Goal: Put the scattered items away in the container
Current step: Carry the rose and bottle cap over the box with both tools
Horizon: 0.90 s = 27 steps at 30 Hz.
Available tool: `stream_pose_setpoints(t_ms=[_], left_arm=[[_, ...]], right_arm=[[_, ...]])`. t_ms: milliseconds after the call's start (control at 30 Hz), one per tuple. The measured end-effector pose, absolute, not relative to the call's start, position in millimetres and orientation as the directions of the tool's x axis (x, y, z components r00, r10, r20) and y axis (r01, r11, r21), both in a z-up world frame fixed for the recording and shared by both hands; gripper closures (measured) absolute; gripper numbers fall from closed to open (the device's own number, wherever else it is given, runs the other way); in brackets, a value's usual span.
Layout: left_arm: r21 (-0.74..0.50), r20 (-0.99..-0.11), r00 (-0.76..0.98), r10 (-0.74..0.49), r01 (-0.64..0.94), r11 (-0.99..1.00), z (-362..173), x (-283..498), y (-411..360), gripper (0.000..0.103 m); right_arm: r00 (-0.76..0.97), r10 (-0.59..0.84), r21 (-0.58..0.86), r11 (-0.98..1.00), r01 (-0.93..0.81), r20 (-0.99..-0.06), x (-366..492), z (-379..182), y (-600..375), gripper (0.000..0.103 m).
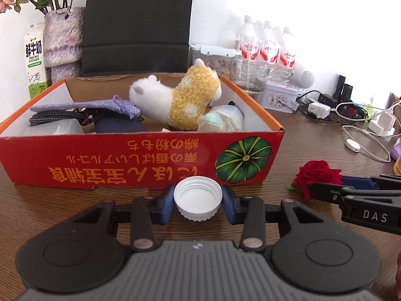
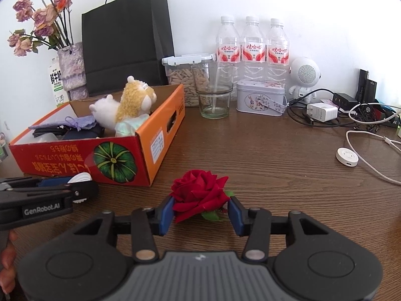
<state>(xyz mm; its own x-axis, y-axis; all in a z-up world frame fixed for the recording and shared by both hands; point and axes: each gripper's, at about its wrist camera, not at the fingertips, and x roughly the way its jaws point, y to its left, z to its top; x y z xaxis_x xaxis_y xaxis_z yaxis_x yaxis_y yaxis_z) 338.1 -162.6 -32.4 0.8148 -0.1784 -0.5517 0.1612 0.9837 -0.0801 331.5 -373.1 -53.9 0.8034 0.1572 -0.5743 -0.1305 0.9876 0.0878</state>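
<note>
A white bottle cap (image 1: 198,198), open side up, sits just above the wooden table in front of the red-orange cardboard box (image 1: 140,150). My left gripper (image 1: 198,203) is shut on the cap, one blue pad pressing each side. A red rose (image 2: 198,193) lies to the right of the box (image 2: 75,155). My right gripper (image 2: 201,213) is shut on the rose, its pads against the petals. The box holds a plush alpaca (image 1: 180,97), a purple pouch (image 1: 85,106), a cable and other items. In the right wrist view, the left gripper (image 2: 80,188) and cap (image 2: 81,178) show at the left.
Behind the box stand a black paper bag (image 2: 125,40), a vase of dried flowers (image 2: 71,62) and a milk carton (image 1: 35,62). Water bottles (image 2: 252,45), a glass (image 2: 214,92), a tin (image 2: 260,97), a white speaker (image 2: 304,75), chargers and cables (image 2: 358,115) fill the back right.
</note>
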Motion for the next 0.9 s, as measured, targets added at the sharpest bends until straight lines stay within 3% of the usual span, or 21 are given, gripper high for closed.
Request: stream_pose_setpoints(t_ms=[567, 900], left_arm=[[-0.084, -0.431, 0.884, -0.179, 0.158, 0.984, -3.3, 293.8, -122.7, 0.062], [-0.107, -0.293, 0.946, -0.136, 0.109, 0.988, 40.3, 294.9, -75.6, 0.062]], right_arm=[[0.886, 0.136, 0.065, 0.991, -0.119, -0.443, 301.0, -32.4, -349.0, 0.057], [0.919, 0.209, 0.014, 0.976, -0.217, -0.335, 301.9, 11.6, -276.6, 0.057]])
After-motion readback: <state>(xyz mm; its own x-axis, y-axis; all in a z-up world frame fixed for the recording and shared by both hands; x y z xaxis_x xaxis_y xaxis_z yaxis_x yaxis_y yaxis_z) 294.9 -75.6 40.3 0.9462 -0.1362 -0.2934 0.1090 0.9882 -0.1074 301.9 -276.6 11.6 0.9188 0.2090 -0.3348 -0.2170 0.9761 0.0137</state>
